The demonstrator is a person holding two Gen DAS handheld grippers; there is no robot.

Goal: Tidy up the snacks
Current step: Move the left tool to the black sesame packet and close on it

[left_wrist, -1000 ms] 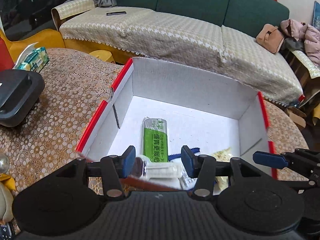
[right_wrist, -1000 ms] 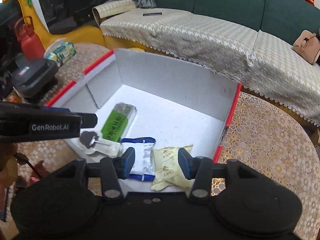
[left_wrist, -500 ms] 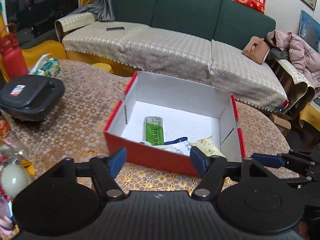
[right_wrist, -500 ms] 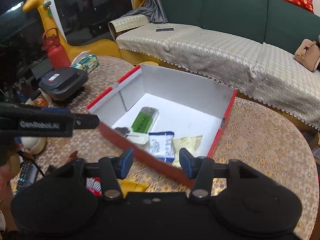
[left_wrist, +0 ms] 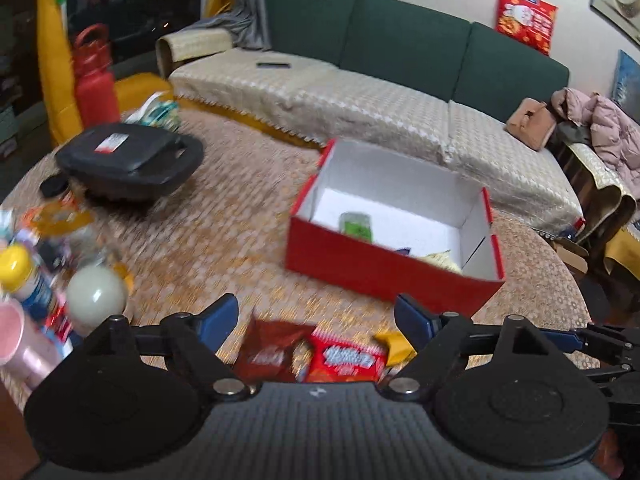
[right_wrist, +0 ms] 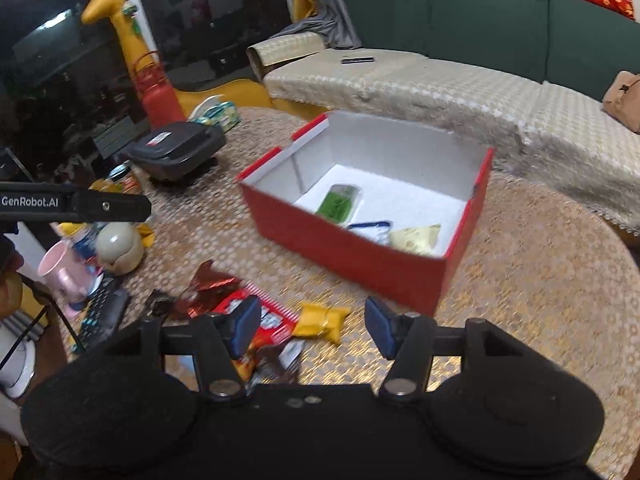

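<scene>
A red box with a white inside [left_wrist: 384, 276] [right_wrist: 340, 248] stands on the round table. In it lie a green packet [right_wrist: 338, 202] [left_wrist: 356, 226], a blue-and-white packet [right_wrist: 372, 229] and a pale yellow packet [right_wrist: 414, 237]. Loose snacks lie in front of the box: a red wrapper [left_wrist: 346, 360] [right_wrist: 272, 320], a dark red bag [left_wrist: 272, 346] and a yellow packet [right_wrist: 322, 318]. My left gripper [left_wrist: 316, 322] is open and empty above these snacks. My right gripper [right_wrist: 308, 326] is open and empty over the yellow packet.
A black appliance [left_wrist: 128, 158] sits at the table's far left by a red bottle [left_wrist: 96, 80]. A pink cup [right_wrist: 66, 272], a pale round jar [right_wrist: 120, 246], a remote [right_wrist: 104, 314] and bottles crowd the left edge. A green sofa [left_wrist: 400, 60] stands behind.
Both grippers have pulled back and up from the box. The left gripper let go of a small packet into the box and opened wider. The loose snacks came into view.
</scene>
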